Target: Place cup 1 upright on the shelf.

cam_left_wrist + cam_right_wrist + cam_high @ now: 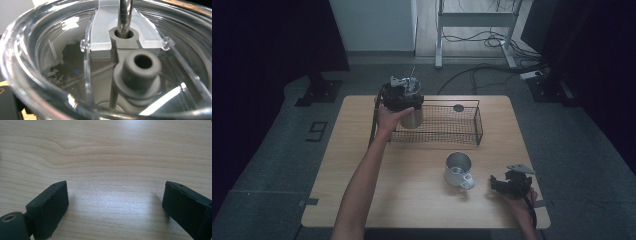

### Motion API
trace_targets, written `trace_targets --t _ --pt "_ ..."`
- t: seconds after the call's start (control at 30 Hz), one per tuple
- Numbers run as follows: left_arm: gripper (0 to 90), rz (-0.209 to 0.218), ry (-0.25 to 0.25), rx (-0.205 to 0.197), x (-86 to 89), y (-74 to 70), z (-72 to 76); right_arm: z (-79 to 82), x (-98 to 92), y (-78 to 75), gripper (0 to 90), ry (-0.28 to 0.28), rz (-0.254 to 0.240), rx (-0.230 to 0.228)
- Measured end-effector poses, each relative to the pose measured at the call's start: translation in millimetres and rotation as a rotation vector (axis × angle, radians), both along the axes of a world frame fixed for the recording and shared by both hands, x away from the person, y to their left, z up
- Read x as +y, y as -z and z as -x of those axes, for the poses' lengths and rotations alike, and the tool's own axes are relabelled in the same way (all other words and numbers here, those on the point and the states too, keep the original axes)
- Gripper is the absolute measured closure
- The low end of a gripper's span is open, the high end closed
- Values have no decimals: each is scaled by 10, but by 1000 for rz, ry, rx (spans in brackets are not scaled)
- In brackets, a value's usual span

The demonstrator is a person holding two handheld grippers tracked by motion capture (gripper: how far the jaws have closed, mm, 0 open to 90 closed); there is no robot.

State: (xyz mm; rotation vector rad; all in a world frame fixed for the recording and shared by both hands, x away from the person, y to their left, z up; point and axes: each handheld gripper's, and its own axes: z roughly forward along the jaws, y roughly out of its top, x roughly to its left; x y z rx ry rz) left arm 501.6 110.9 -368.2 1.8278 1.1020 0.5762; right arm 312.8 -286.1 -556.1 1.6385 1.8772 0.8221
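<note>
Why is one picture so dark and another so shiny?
High view: dim, bluish, the room around the light wooden table nearly black. Left gripper view: white glare streaks across the clear plastic lid. Right gripper view: bright, soft sheen between the black fingers.

no readable text, labels, brands or numbers on anything
</note>
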Motion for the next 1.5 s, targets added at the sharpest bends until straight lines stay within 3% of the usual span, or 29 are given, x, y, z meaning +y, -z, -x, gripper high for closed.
trace_targets --t 0.33,0.5,1.5 --pt "40 -29 -26 27 19 182 -184 0 0 0 65 0 0 0" --pt "40 -22 -26 35 10 247 -236 1 0 0 66 0 -1 0" --pt "40 -56 -41 85 -112 582 -330 1 -1 0 68 1 0 -1"
